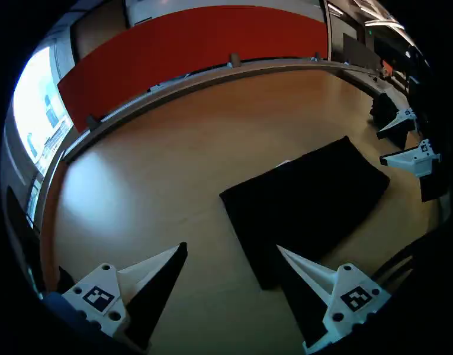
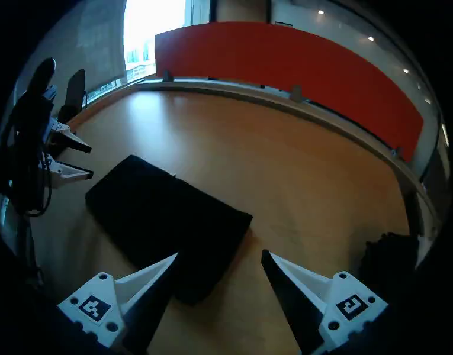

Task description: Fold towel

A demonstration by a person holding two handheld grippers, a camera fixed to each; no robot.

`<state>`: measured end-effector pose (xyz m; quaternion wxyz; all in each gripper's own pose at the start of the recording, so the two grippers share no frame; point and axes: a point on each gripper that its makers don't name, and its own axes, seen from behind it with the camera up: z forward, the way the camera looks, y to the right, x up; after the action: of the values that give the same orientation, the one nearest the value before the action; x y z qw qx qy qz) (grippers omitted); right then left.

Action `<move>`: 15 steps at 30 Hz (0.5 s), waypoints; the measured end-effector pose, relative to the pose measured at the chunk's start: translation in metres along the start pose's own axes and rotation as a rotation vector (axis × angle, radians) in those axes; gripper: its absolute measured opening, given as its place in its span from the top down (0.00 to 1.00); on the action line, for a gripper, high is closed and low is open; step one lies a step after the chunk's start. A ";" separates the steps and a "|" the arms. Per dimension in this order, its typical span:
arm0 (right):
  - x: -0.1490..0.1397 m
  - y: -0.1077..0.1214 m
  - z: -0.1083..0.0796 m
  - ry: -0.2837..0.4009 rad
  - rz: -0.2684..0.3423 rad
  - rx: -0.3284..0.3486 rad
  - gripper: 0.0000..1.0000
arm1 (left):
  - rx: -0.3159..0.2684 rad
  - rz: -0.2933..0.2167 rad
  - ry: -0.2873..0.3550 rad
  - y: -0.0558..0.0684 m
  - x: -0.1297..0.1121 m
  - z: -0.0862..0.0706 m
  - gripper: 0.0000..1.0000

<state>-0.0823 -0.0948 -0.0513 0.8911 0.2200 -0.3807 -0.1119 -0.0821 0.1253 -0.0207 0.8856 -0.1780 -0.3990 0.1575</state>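
One black towel (image 1: 303, 207) lies flat.

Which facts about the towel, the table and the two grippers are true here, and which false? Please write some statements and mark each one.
1. The black towel lies on the wooden table. True.
2. The left gripper is shut on the towel. False: its fingers stand apart and hold nothing.
3. A red panel runs along the far edge of the table. True.
4. The right gripper grips a corner of the towel. False: it is open, with nothing between its fingers.
5. The towel hangs over the table's edge. False: all of it rests on the tabletop.
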 end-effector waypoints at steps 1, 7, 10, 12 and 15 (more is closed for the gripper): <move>-0.001 -0.001 -0.002 0.001 0.000 0.000 0.01 | 0.001 -0.002 0.001 0.000 -0.001 -0.002 0.00; -0.005 -0.004 -0.014 0.004 0.000 -0.003 0.00 | 0.004 -0.015 0.006 0.001 -0.008 -0.014 0.00; -0.006 -0.006 -0.019 0.007 0.005 -0.005 0.01 | 0.005 -0.023 0.006 0.002 -0.011 -0.019 0.00; -0.007 -0.008 -0.022 0.011 0.009 -0.005 0.01 | 0.005 -0.028 0.007 0.003 -0.013 -0.021 0.00; -0.007 -0.011 -0.026 0.018 0.014 -0.004 0.01 | 0.006 -0.035 0.008 0.003 -0.015 -0.025 0.00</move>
<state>-0.0687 -0.0937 -0.0766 0.8957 0.2164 -0.3741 -0.1043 -0.0731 0.1170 -0.0475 0.8904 -0.1689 -0.3978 0.1427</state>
